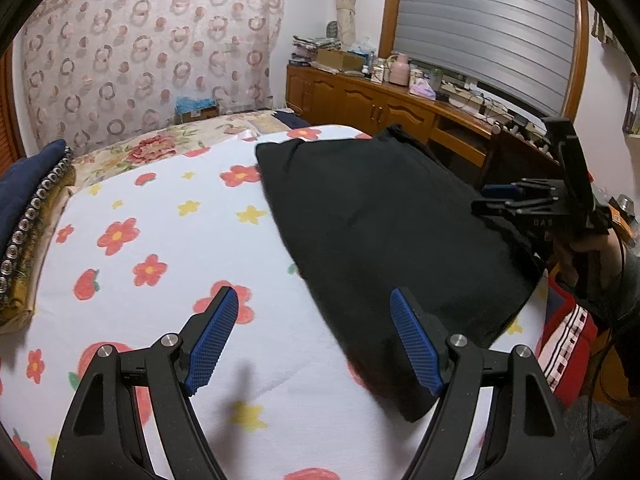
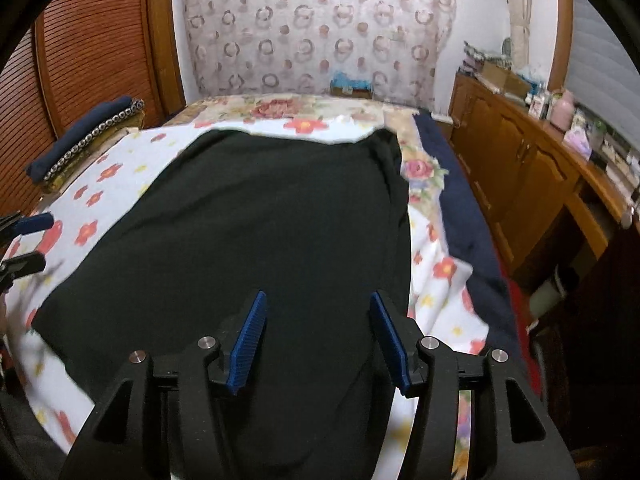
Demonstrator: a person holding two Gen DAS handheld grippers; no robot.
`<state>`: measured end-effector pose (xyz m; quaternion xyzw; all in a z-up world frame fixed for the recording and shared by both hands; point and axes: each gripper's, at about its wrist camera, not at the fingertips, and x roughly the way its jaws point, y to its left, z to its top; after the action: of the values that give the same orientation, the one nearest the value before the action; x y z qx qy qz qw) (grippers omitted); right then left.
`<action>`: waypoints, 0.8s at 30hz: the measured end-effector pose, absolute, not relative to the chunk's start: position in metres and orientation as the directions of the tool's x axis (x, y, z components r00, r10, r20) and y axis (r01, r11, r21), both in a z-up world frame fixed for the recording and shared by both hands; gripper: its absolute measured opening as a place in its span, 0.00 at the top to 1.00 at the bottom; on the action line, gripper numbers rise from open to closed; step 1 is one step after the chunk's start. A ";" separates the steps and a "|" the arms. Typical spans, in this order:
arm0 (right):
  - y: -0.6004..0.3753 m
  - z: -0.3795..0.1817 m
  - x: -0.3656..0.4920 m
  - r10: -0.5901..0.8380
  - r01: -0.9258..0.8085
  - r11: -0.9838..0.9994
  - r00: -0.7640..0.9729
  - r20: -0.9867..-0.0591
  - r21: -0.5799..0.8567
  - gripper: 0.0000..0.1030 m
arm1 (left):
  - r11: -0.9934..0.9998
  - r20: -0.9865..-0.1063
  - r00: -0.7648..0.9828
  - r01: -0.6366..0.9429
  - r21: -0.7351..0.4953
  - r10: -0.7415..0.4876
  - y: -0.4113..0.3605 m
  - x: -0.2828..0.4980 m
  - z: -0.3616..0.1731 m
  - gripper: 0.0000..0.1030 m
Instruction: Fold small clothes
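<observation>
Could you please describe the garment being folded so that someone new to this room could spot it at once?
Start at the bed, covered by a white sheet printed with red and yellow flowers. Spread flat across that sheet is a large black garment. It is the only plain, unpatterned dark piece lying on the flowers; the navy bundle sits off at the bed's edge.

wall: ring-patterned curtain | right: wooden cabinets | window: blind

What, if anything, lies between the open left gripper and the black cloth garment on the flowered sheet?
Nothing visible. Only bare flowered sheet separates the left gripper from the black cloth garment; its right finger already overlaps the garment's near edge.
</observation>
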<state>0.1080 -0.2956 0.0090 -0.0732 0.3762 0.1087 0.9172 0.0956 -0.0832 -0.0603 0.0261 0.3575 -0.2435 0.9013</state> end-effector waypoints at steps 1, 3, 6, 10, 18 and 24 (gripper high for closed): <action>-0.299 0.007 0.105 0.131 -0.246 0.967 0.692 -0.710 -0.062 0.45 | 0.878 -0.662 0.621 0.463 -0.122 -0.420 -0.086 0.095 -0.062 0.23; -0.306 0.006 0.102 0.116 -0.232 0.971 0.689 -0.715 -0.066 0.45 | 0.875 -0.667 0.616 0.469 -0.117 -0.419 -0.090 0.094 -0.063 0.23; -0.314 0.007 0.096 0.120 -0.220 0.974 0.679 -0.724 -0.045 0.45 | 0.872 -0.675 0.605 0.474 -0.120 -0.422 -0.094 0.093 -0.066 0.23; -0.316 0.006 0.083 0.130 -0.232 0.972 0.662 -0.739 -0.037 0.45 | 0.871 -0.676 0.601 0.475 -0.128 -0.427 -0.099 0.093 -0.068 0.23; -0.307 0.006 0.068 0.135 -0.246 0.969 0.642 -0.755 -0.036 0.45 | 0.869 -0.693 0.583 0.478 -0.130 -0.424 -0.104 0.093 -0.070 0.23; -0.312 0.005 0.062 0.157 -0.227 0.974 0.639 -0.753 0.011 0.45 | 0.869 -0.708 0.569 0.476 -0.131 -0.419 -0.106 0.094 -0.073 0.23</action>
<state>0.0623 -0.3120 0.0051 -0.0423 0.4115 0.1062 0.9042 0.0937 -0.1057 -0.0726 0.0371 0.3893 -0.2529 0.8849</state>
